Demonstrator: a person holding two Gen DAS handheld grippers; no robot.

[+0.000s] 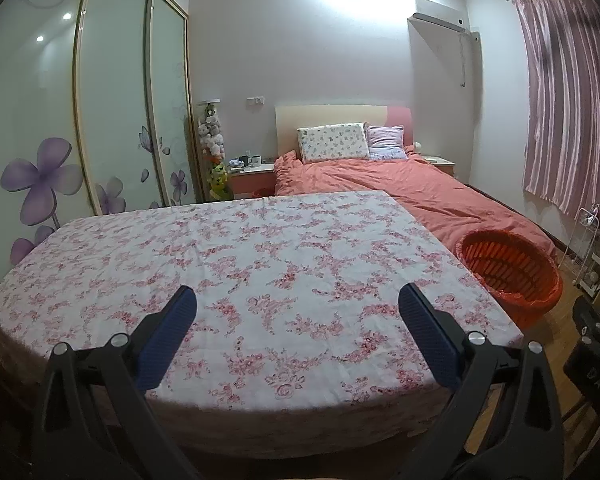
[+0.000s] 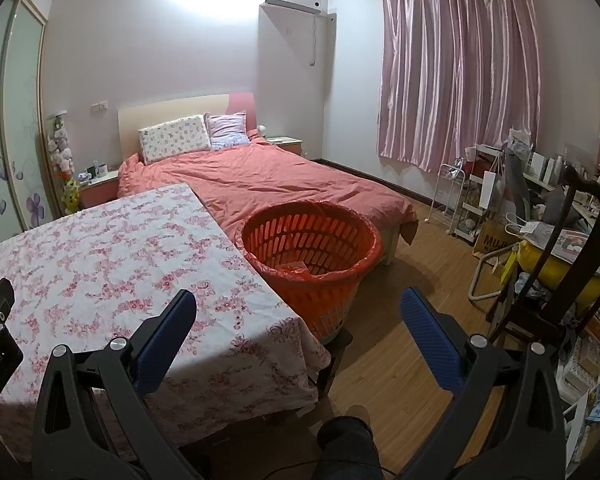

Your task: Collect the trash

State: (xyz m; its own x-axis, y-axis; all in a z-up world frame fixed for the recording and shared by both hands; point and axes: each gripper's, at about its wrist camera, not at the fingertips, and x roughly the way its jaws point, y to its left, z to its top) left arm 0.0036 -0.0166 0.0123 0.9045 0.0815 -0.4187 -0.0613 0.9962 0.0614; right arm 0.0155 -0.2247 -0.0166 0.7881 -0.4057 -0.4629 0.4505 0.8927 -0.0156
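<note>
Orange bin is wedged between table and bed; both tongs are held wide, nothing gripped.

The desk wears a white cloth printed with pink-red roses. The basket is orange plastic with slotted walls and an orange-red liner. The bed has a plain salmon-red cover; its headboard is cream with a pink end. One pillow is white with small flowers, the other pillow pale lilac. The curtain is shiny pink with lighter stripes. The wardrobe doors are frosted pale green, painted with purple flowers and swirls. The floor is brown wood. Each hand-held gripper, left and right, is black with blue textured pads.
</note>
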